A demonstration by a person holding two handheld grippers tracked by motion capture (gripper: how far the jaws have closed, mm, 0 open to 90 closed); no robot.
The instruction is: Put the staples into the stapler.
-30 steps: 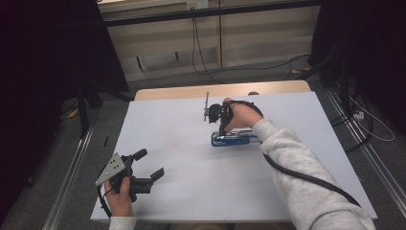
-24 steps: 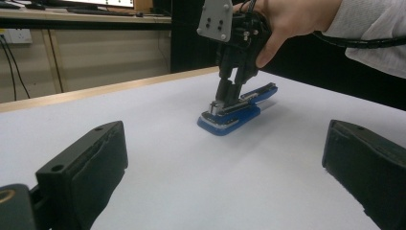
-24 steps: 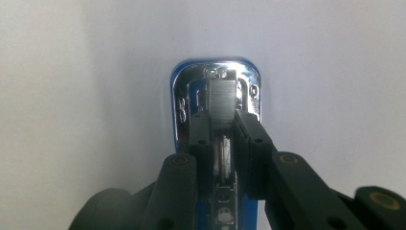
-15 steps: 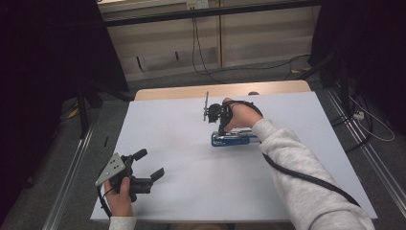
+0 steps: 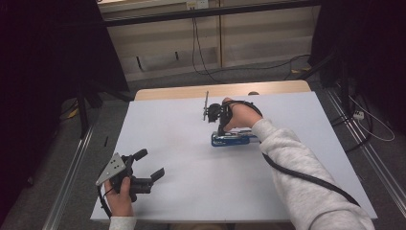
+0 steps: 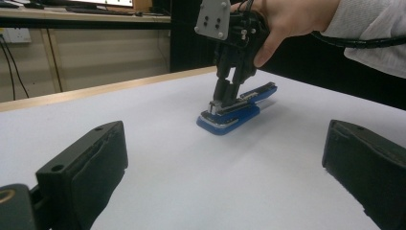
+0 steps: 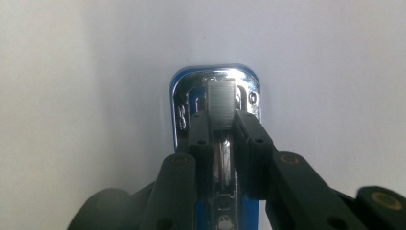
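Observation:
A blue stapler (image 5: 235, 140) with a chrome front (image 7: 215, 76) lies on the white table (image 5: 182, 129), right of centre. My right gripper (image 5: 219, 133) points straight down onto the stapler's front end (image 6: 230, 117). Its jaws are shut on a grey ribbed strip of staples (image 7: 220, 98), which stands over the chrome track. In the left gripper view the right gripper (image 6: 223, 103) touches the stapler's nose, with a hand around its body. My left gripper (image 5: 152, 164) rests at the table's near left corner, jaws wide open (image 6: 225, 148) and nothing between them.
A wooden strip (image 5: 172, 92) borders the table's far edge. Metal rails (image 5: 72, 167) run along the floor on both sides, and cables (image 5: 364, 120) lie on the floor at the right. The right gripper's black cable (image 5: 306, 177) trails along the sleeve.

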